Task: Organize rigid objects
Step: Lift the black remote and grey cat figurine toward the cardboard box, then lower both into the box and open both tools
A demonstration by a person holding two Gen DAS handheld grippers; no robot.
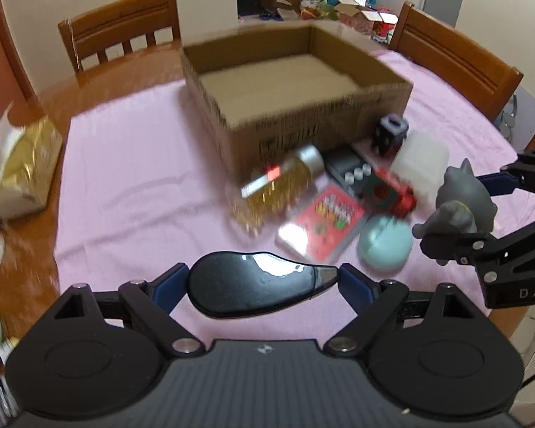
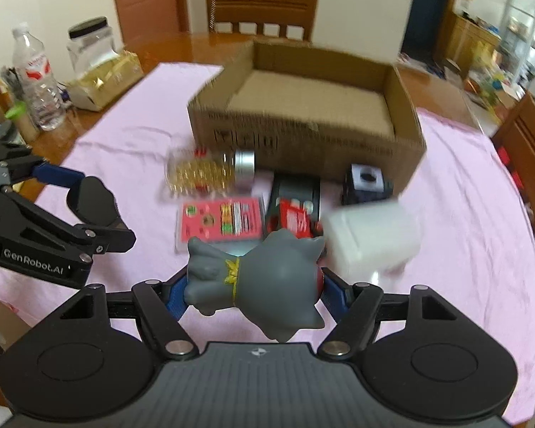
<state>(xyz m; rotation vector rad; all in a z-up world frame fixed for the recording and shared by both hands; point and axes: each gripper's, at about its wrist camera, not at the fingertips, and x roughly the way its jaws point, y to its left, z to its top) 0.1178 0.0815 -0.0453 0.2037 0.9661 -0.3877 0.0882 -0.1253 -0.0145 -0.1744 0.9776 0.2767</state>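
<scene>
- Grippers both carry a load above the pink cloth [image 1: 132, 185].
- The left gripper [image 1: 264, 287] is clamped on a glossy black teardrop object [image 1: 253, 285].
- The right gripper [image 2: 253, 294] is clamped on a grey cat figurine [image 2: 260, 274].
- The open cardboard box [image 1: 303, 121] stands behind the remaining clutter.

A: So the cloth [image 1: 132, 185] is plain pink, the box [image 1: 371, 107] brown with black print.

B: Yep. The toy [image 2: 267, 278] is grey with a yellow collar, the mouse [image 1: 253, 285] glossy black. The jar [image 1: 278, 185] is gold with a silver lid, and the card [image 2: 224, 219] is red.
</scene>
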